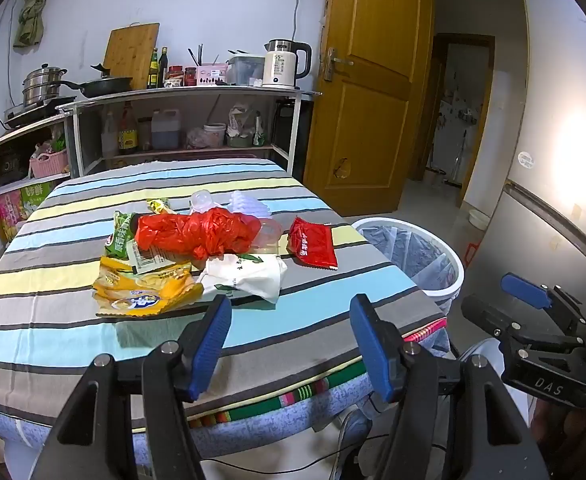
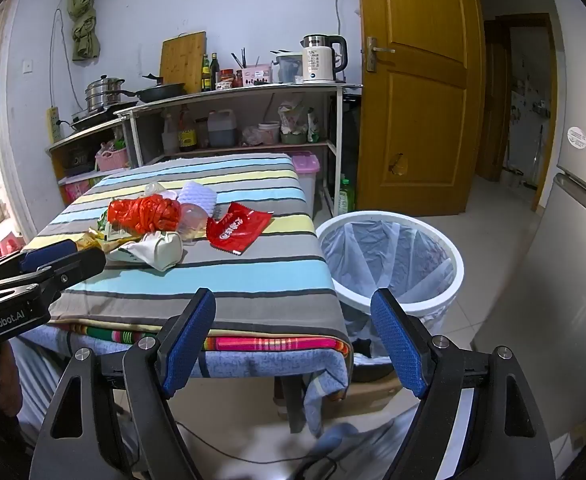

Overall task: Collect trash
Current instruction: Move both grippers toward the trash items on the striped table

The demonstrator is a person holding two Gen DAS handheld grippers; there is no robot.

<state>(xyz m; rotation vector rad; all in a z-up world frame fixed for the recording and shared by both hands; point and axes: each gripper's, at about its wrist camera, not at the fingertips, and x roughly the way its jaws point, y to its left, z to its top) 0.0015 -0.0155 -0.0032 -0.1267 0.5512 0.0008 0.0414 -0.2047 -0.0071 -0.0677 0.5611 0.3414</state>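
Note:
Trash lies heaped on the striped tablecloth: a crumpled red plastic bag, a red snack packet, a white wrapper, a yellow chip bag, a green packet and clear plastic cups. My left gripper hovers open over the table's near edge, short of the pile, with nothing between its fingers. My right gripper is open past the table's near right corner, beside the white bin lined with a clear bag. The red packet and white wrapper also show in the right wrist view.
A shelf unit with pots, bottles and a kettle stands behind the table. A wooden door is open at the right onto a hallway. A fridge stands close behind the bin. Tiled floor lies around the bin.

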